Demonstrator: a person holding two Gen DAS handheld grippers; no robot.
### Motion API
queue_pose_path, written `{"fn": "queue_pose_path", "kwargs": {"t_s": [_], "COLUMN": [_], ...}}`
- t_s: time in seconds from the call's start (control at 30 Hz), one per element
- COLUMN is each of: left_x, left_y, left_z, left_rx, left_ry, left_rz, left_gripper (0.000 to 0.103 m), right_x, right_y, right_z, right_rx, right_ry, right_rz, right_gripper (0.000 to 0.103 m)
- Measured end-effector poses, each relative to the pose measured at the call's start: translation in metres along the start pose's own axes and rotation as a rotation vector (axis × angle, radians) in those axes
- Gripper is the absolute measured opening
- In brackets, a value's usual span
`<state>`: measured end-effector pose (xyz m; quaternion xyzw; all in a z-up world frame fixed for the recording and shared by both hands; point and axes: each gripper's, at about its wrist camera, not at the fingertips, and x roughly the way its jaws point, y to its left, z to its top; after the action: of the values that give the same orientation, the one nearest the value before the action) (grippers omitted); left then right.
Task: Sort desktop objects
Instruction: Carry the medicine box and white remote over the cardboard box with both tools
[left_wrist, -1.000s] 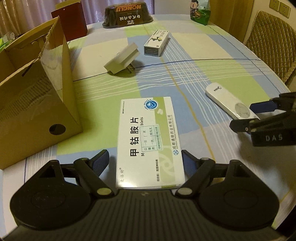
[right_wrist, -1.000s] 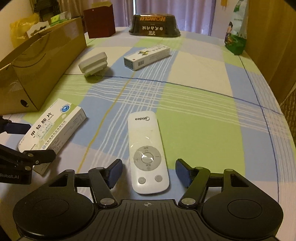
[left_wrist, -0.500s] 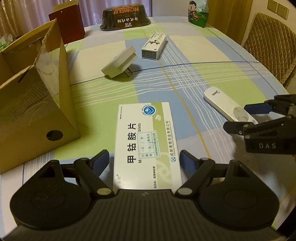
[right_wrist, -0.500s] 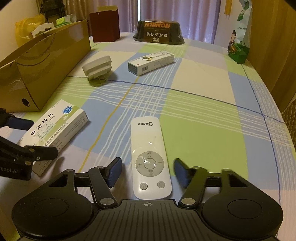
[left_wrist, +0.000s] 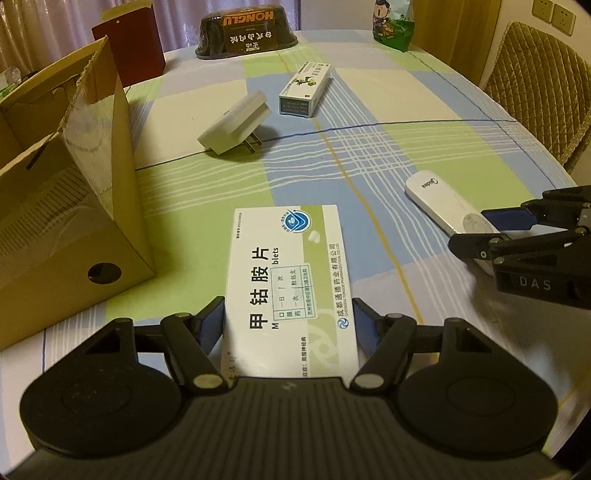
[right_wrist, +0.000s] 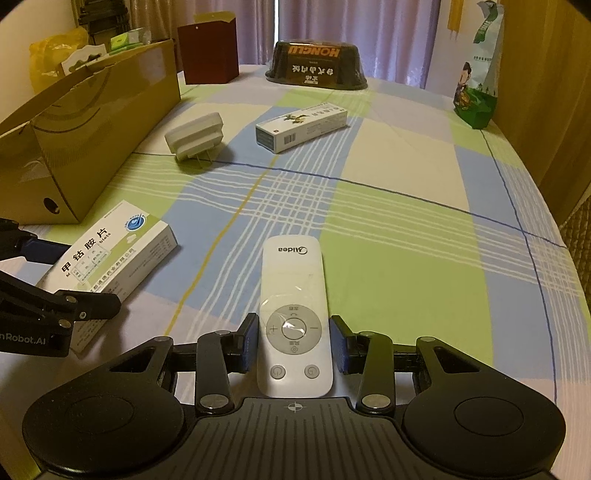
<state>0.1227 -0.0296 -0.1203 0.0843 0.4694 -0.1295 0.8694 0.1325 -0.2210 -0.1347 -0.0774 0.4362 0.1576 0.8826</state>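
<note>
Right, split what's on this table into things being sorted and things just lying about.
Being sorted:
large medicine box, between the left gripper fingers
white remote, between the right gripper fingers
plug adapter
slim medicine box
cardboard box

Lying about:
dark HONGLU package
green snack bag
red box

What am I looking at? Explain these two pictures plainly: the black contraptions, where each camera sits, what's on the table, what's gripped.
There is no robot here. A person holds two hand-held grippers, each with two blue-padded fingers and a wide-angle camera looking forward along them.

One picture comes from the left gripper, the other from the right gripper; each also shows its partner at the edge.

On the checked tablecloth lie a white plug adapter, a slim carton, a dark tub, and an open cardboard box.

The left gripper's pads press both sides of a white medicine box; the right gripper's pads clamp a white remote. Both appear to rest on the table.
</note>
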Motion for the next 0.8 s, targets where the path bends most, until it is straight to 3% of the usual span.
{"fn": "queue_pose_path", "kwargs": {"t_s": [0.33,0.8], "left_x": [-0.015,-0.063], "left_y": [-0.004,0.0], "left_z": [0.0,0.018], "left_rx": [0.017,0.019], "left_ry": [-0.018,-0.089], "left_rz": [-0.015,0.0], "left_gripper": [0.067,0.067], "right_x": [-0.016,-0.064], "right_y": [-0.001,0.013], "right_z": [-0.003,0.024], "right_rx": [0.026,0.028], "right_ry": [0.007,-0.071], "right_rz": [-0.007,-0.005], "right_gripper": [0.039,0.039]}}
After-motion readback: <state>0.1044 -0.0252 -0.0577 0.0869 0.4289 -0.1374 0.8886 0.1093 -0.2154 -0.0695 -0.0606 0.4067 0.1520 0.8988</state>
